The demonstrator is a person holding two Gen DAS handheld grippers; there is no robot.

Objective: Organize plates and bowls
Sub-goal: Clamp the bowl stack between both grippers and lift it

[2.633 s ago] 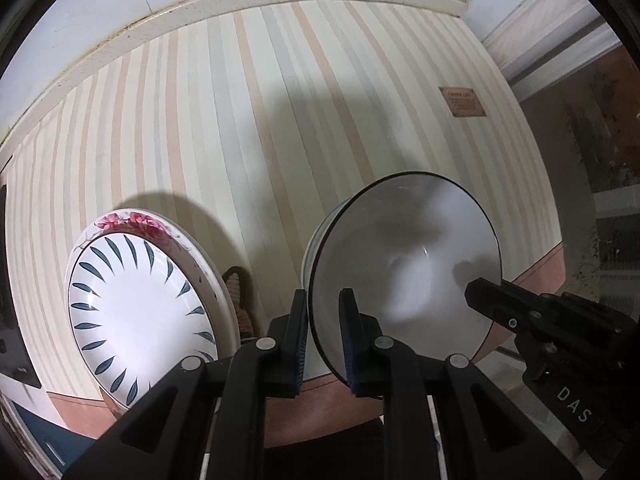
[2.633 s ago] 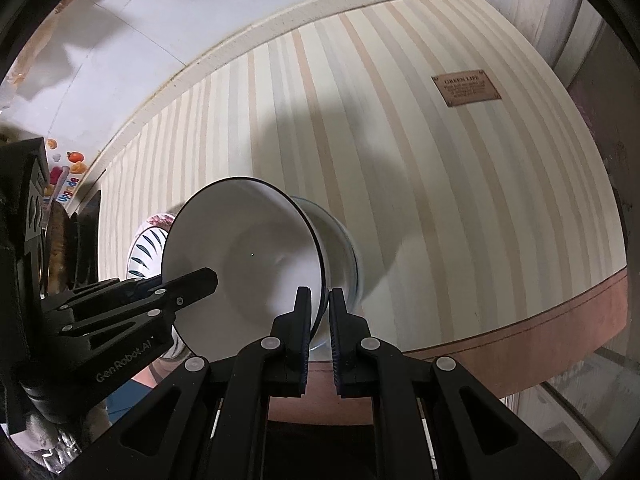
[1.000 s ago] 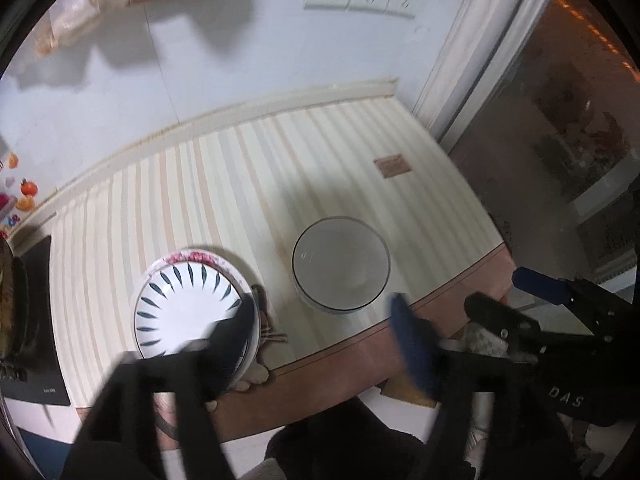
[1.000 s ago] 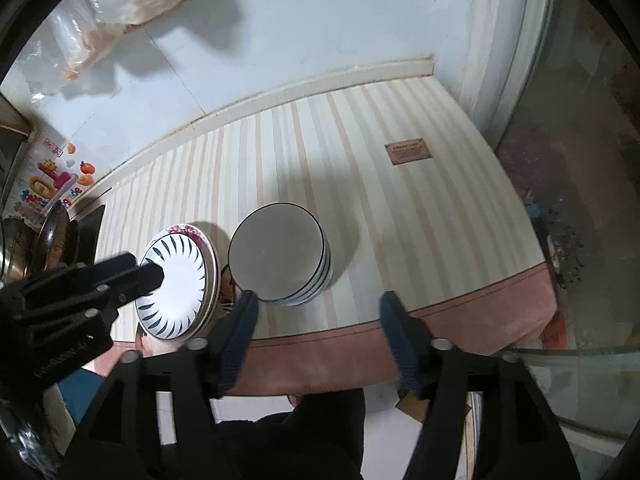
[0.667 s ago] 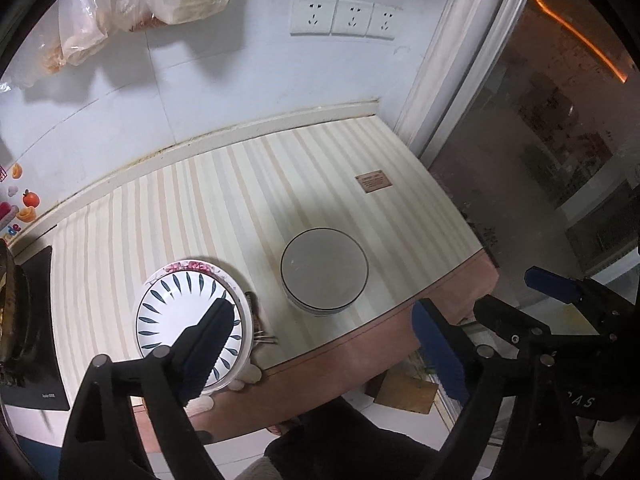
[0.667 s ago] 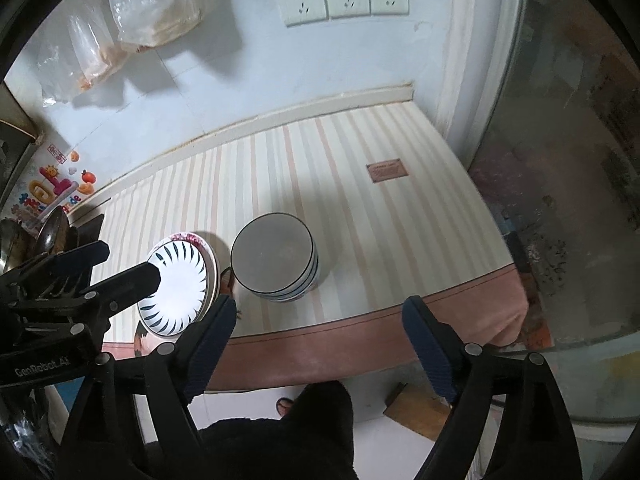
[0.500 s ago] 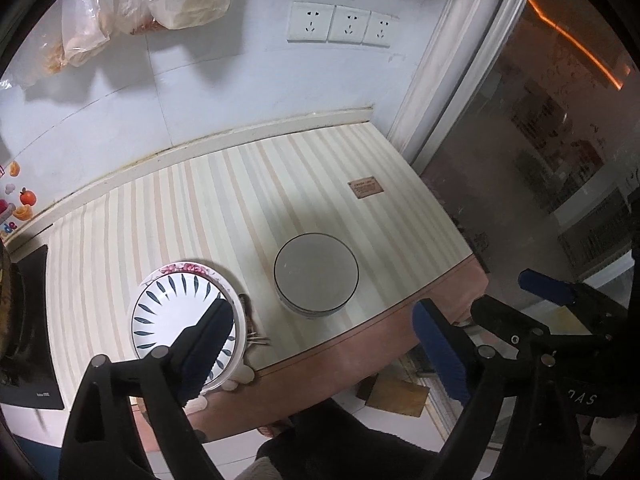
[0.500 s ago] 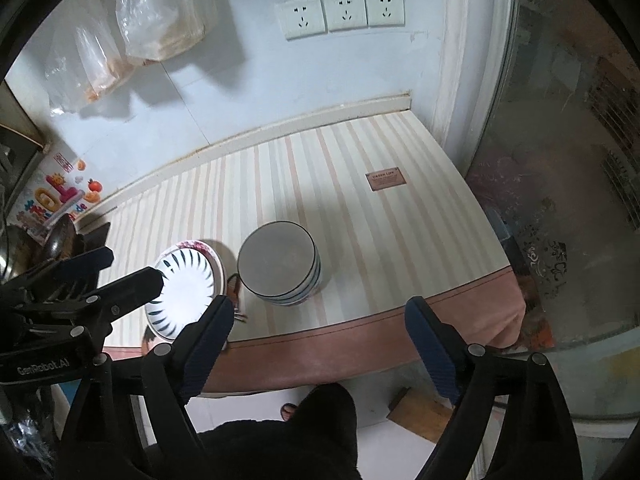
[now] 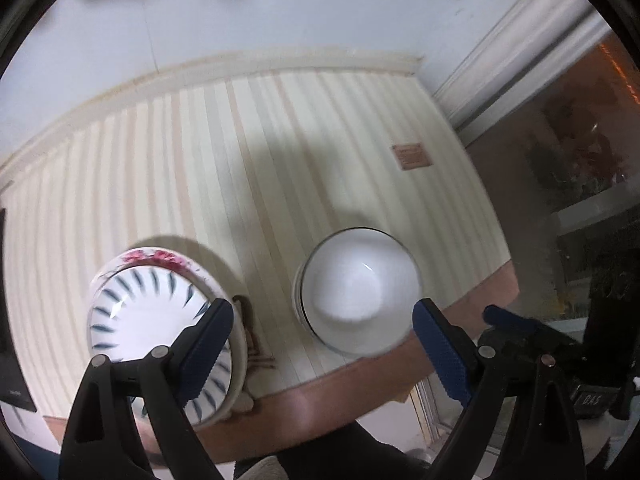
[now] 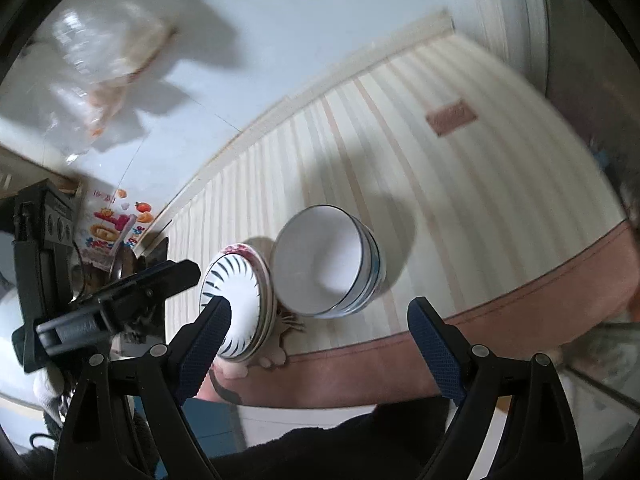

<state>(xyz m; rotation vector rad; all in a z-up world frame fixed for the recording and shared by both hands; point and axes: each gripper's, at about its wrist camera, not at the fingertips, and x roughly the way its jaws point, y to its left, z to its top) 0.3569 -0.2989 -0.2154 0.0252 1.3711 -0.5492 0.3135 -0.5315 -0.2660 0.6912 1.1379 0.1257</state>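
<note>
Sorting like with like, we found bowls (image 9: 358, 290) nested beside stacked plates (image 9: 148, 312), both grippers' fingers (image 9: 208, 332) spread, empty.

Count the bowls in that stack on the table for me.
3, going by the rims on the bowl stack's side, nested right of the plates near the front edge of the table. Blur could hide another.

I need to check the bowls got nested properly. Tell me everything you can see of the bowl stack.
The bowl stack stands upright on the striped tabletop, near its front edge, just right of the plate pile. The bowls look like glossy white ceramic with thin dark rims and blue bands outside. The top bowl sits nested, empty. No gripper touches it; whether it touches the plates is unclear.
</note>
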